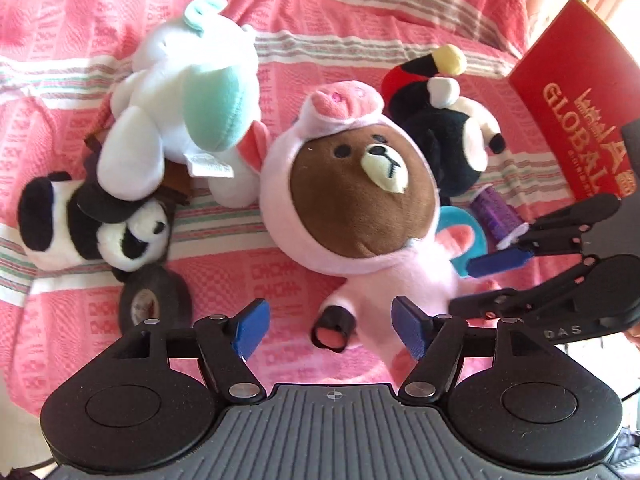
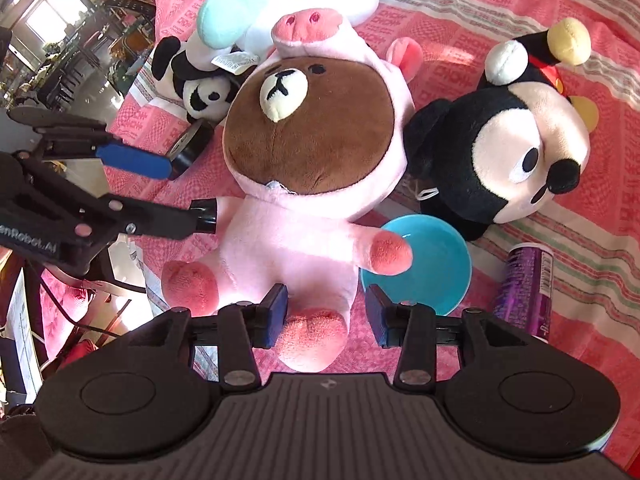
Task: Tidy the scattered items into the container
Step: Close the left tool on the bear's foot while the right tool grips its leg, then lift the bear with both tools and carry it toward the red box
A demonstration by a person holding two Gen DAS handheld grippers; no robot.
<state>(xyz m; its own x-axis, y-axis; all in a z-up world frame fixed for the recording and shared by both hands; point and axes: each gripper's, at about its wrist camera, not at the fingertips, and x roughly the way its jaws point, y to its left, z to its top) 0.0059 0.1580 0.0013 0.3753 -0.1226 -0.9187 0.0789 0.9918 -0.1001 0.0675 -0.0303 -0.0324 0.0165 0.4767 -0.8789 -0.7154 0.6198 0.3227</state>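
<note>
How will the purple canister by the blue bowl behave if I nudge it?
The purple canister lies on its side on the cloth, so it will probably roll. Its smooth wall looks slippery for the pads. It seems rigid, unlike the plush toys.

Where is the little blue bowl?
In the right wrist view the blue bowl sits on the pink cloth, between the bear's paw and the purple can, below the mouse toy.
</note>
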